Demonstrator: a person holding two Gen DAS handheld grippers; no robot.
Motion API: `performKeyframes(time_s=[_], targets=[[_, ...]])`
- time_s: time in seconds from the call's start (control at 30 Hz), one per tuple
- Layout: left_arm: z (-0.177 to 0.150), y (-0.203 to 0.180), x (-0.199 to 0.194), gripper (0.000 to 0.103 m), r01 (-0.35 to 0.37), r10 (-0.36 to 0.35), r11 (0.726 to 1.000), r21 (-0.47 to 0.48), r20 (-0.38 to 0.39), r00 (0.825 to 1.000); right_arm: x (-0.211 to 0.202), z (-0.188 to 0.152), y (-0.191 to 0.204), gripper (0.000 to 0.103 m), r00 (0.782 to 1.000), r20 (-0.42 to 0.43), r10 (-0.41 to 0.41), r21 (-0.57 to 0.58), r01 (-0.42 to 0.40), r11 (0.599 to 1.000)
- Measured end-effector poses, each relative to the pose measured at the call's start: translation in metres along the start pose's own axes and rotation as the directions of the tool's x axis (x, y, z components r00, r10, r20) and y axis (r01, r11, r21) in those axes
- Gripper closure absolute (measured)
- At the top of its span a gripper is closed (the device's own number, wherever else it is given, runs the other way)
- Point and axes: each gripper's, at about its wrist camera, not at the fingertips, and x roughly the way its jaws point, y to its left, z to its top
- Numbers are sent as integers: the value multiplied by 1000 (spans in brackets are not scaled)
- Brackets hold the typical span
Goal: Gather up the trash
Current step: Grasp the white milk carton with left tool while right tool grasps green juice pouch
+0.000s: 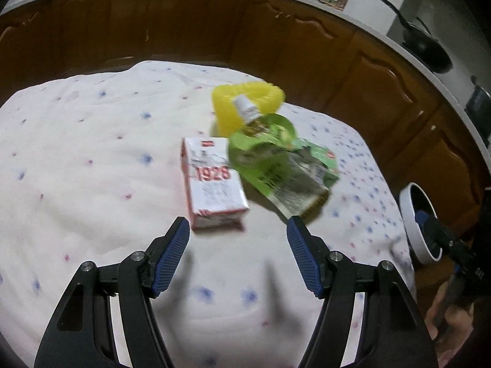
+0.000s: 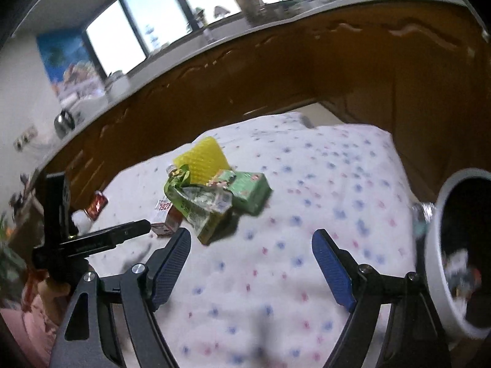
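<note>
Here my left gripper (image 1: pixel 237 225) and right gripper (image 2: pixel 251 237) both hang wide apart and empty over the white flower-dotted cloth (image 1: pixel 92 159), where the red-and-white "1926" carton (image 1: pixel 213 188), crumpled green wrapper (image 1: pixel 276 165) and yellow plastic cup (image 1: pixel 242 104) lie heaped near the white-rimmed bin (image 2: pixel 442 245).

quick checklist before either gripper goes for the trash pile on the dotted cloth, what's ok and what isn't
1. Left gripper open and empty: ok.
2. Right gripper open and empty: ok.
3. White and red carton marked 1926 free of the pile for a clean pick: ok, it lies just ahead of the left gripper with only its far corner near the green wrapper.
4. Crumpled green plastic bottle with white cap free to lift alone: not ok, it lies across the green carton and against the yellow textured cup.
5. White round bin with dark inside within view: ok, at the cloth's right edge.
6. Room left in the bin: cannot tell.
</note>
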Motion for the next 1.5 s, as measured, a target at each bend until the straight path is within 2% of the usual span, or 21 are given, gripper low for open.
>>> performKeyframes(time_s=[0.13, 0.2, 0.37, 0.43, 0.5, 0.53, 0.6, 0.67, 0.73, 0.8, 0.83, 1.03, 1.07, 1.1, 1.17, 1.33, 1.43, 1.5], targets=[[8, 6, 9, 36, -18, 18, 1000, 8, -3, 1000, 32, 22, 16, 21, 999, -45, 27, -127, -32, 991], [11, 8, 14, 36, -30, 30, 999, 10, -8, 1000, 45, 29, 21, 21, 999, -40, 20, -180, -27, 983], [18, 14, 27, 36, -44, 44, 999, 22, -22, 999, 87, 50, 21, 22, 995, -98, 36, -208, -56, 977], [20, 15, 29, 36, -43, 44, 999, 21, -21, 999, 96, 55, 24, 22, 988, -120, 97, -201, -120, 972], [23, 16, 32, 36, -37, 38, 999, 28, -20, 999, 96, 54, 36, 22, 966, -137, 218, -225, -245, 943], [24, 17, 33, 36, -41, 42, 999, 31, -20, 999, 95, 51, 46, 22, 962, -144, 231, -265, -262, 928], [25, 20, 36, 36, -42, 43, 998, 37, -26, 999, 97, 42, 61, 24, 967, -158, 199, -340, -243, 908], [26, 23, 39, 37, -32, 33, 999, 43, -29, 999, 103, 34, 73, 36, 972, -173, 160, -386, -217, 897], [26, 23, 37, 47, -21, 23, 998, 61, -30, 999, 107, 27, 80, 62, 978, -173, 119, -417, -182, 890], [25, 24, 35, 59, -7, 10, 997, 74, -36, 999, 109, 23, 82, 74, 984, -152, 87, -431, -146, 890], [25, 24, 34, 60, -2, 5, 997, 79, -40, 999, 110, 20, 84, 77, 987, -140, 77, -434, -131, 891], [27, 24, 32, 60, -15, 19, 997, 76, -59, 998, 114, 13, 89, 92, 989, -138, 52, -431, -107, 896], [27, 23, 31, 56, -14, 19, 997, 76, -57, 998, 111, 13, 87, 95, 988, -139, 61, -420, -114, 900], [27, 22, 30, 44, -14, 19, 997, 74, -56, 998, 104, 14, 86, 101, 990, -128, 59, -411, -107, 905], [28, 19, 27, 37, -12, 15, 997, 71, -38, 999, 89, 15, 80, 100, 994, -101, 49, -379, -84, 922], [27, 4, 31, 37, -62, 64, 991, 120, -11, 998, 36, 8, 51, 101, 997, -34, 66, -229, -72, 971], [23, 0, 41, 38, -89, 93, 986, 140, -19, 996, 9, -5, 37, 101, 996, -8, 90, -162, -90, 983], [17, -1, 47, 51, -77, 82, 986, 150, -26, 996, -7, -15, 29, 101, 996, 4, 90, -123, -89, 988]])
